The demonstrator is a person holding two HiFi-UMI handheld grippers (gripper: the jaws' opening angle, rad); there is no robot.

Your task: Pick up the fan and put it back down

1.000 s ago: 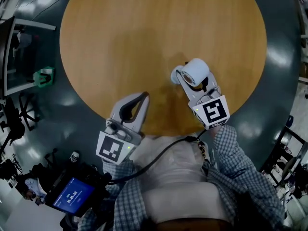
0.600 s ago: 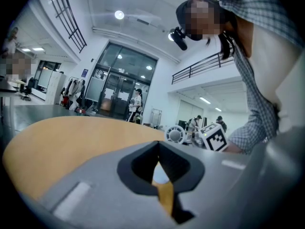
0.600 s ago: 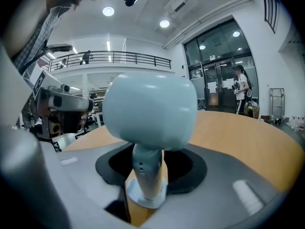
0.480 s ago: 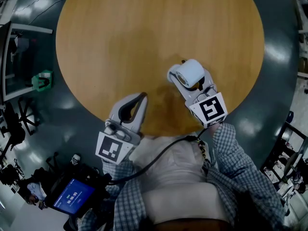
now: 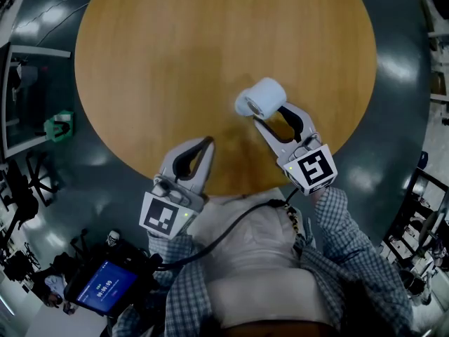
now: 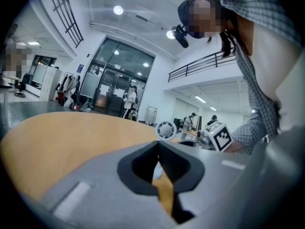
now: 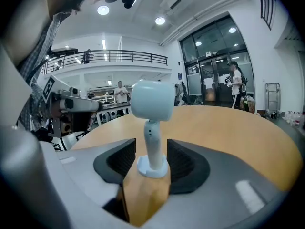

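**Mia:** What is around the fan?

**Tom:** The fan (image 5: 261,98) is small and white. It stands upright on a big round wooden table (image 5: 175,62), on the side near the person. The dark floor (image 5: 400,83) is shiny. A little green thing (image 5: 59,126) sits on it, left of the table. A black cable (image 5: 231,227) runs across the person's front. A blue screen (image 5: 105,286) glows low on the left.

**Mia:** Is something in the way of the fan?

**Tom:** Only the right gripper (image 5: 272,114). One of its fingers is on each side of the fan's thin stem and round foot.

**Mia:** Is it squeezing?

**Tom:** No. Its jaws have just been opening and now stand wide. The fan is between them and rests on the table by itself.

**Mia:** And the other one?

**Tom:** The left gripper (image 5: 208,142) is well apart from the fan, at the table's near edge. Its finger tips are pressed together and it holds nothing.

**Mia:** Can you read any words?

**Tom:** No. Each gripper has a cube with black and white squares, the right cube (image 5: 313,168) and the left cube (image 5: 163,216). The writing on the blue screen is too tiny to read.
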